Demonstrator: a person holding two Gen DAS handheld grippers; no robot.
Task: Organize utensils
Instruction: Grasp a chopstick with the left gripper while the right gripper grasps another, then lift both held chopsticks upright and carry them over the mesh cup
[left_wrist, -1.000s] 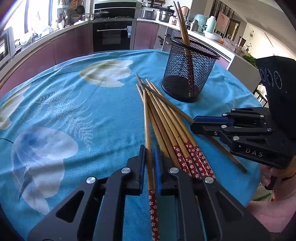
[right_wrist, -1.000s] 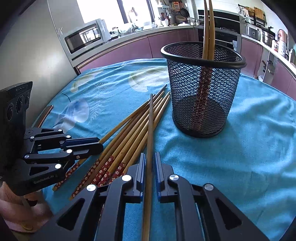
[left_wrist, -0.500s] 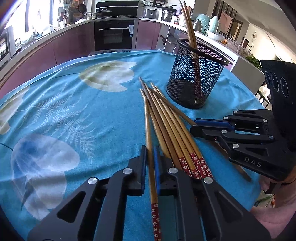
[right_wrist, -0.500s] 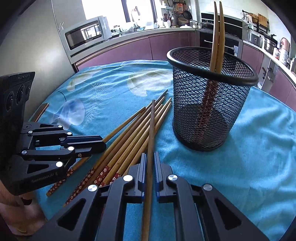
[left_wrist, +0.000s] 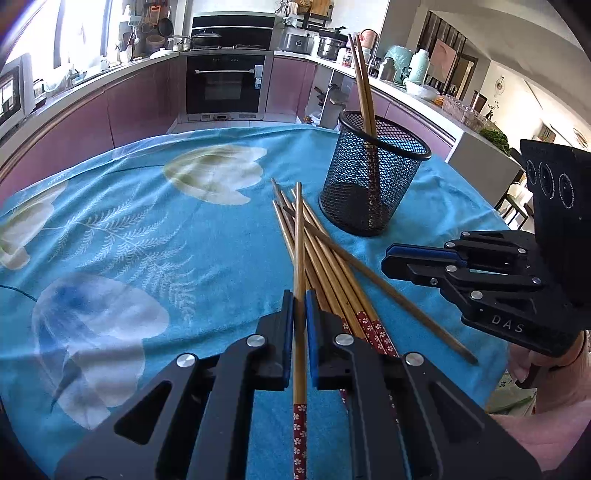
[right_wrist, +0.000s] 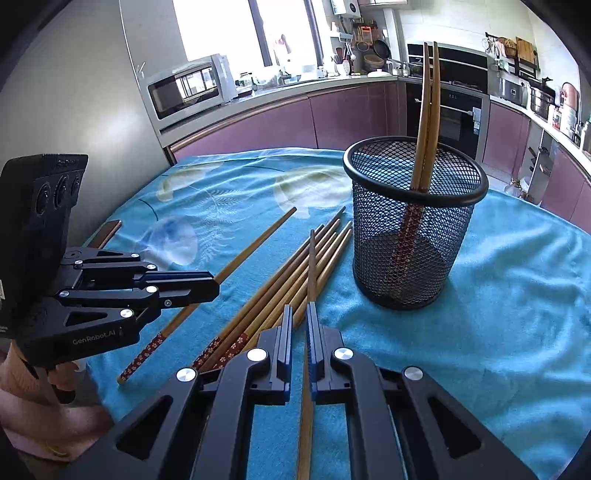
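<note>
Both grippers are clamped on a single chopstick each. Left gripper (left_wrist: 299, 314) pinches one chopstick (left_wrist: 299, 266) between its blue-padded fingers; the stick runs straight along the gripper, its red flowered end toward the camera and its bare tip pointing far, lifted over the loose pile. Right gripper (right_wrist: 300, 325) grips another chopstick (right_wrist: 312, 266) the same way, with the bare tip aimed far toward the holder; its near end is cut off by the frame edge.

Between the two grippers lies the pile of chopsticks (left_wrist: 332, 269), fanned out on the blue floral tablecloth (left_wrist: 129, 229), red patterned ends near and bare tips far. One stick (left_wrist: 399, 299) lies crossed over the others, angled to the right and passing under the right gripper's fingers.

Just beyond the pile's far tips, slightly right, stands the black mesh holder (left_wrist: 373, 184), upright, with two chopsticks (left_wrist: 364, 81) leaning inside, red ends down. Kitchen cabinets (left_wrist: 122, 110) curve behind the table.
</note>
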